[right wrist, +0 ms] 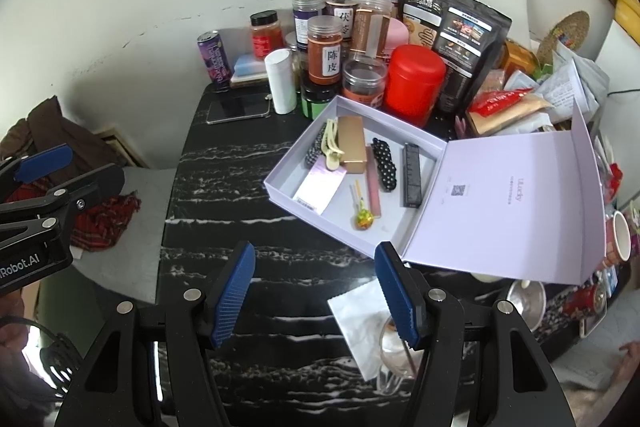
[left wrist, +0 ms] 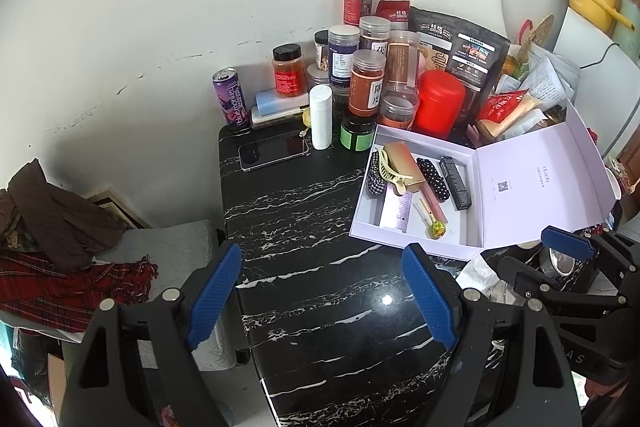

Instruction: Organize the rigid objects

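Black marble table lay bare near its front edge; my left tongs and right tongs gaped empty, jars crowding the back edge behind the open box.

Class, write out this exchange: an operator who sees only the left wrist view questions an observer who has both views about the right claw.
Operator: I see just one blue pad of the right claw. Is it holding anything?
Observer: No. It is open, with nothing between its pads.
Operator: What lies below it?
Observer: A white napkin lies flat on the black marble table, with a clear glass item at its edge.
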Motion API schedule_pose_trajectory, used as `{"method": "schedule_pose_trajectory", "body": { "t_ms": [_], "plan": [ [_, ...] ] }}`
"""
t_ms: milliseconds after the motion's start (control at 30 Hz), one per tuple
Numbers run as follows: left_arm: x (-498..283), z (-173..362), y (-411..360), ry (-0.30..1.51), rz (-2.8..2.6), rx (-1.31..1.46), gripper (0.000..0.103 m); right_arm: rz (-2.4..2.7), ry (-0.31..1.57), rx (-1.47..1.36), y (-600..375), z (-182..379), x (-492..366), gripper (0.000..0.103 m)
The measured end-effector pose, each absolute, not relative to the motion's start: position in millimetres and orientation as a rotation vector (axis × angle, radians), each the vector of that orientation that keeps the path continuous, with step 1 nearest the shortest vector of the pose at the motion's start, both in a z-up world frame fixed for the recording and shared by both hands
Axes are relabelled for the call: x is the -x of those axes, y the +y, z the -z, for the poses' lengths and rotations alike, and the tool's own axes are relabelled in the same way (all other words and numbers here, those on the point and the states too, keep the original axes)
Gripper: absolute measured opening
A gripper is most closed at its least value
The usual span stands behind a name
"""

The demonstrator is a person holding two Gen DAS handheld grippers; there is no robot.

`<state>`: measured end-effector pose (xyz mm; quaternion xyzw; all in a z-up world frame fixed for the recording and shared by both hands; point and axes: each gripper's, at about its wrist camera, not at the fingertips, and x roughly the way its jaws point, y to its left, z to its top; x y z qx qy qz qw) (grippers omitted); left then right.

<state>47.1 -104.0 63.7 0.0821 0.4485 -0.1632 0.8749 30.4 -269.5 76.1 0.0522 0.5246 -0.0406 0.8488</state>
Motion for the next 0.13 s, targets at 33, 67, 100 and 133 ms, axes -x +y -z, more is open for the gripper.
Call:
{"method": "schedule_pose_trajectory", "body": {
  "t_ms": [33, 67, 100, 133],
  "plan": [
    [-46.9, -63.7, -104.4, 0.937, 0.34, -0.172, 0.083, 0.085, 1.105, -0.108, -269.4, -76.6, -30.1, 0.063],
    [-46.9, -63.4, -104.0, 0.936, 0.339, -0.174, 0.083, 0.084, 1.104, -0.107, -268.6, -77.3, -31.2, 0.063],
    [-46.9, -63.3, -103.7, 0.937, 0.339, -0.176, 0.083, 0.083, 1.103, -0.108, -268.3, -77.6, -31.1, 0.063],
    [-45.9, -63.2, -103.4, 0.936, 0.336, -0.178, 0.083, 0.082, 1.103, -0.107, -267.9, -77.6, -31.1, 0.063]
  ]
}}
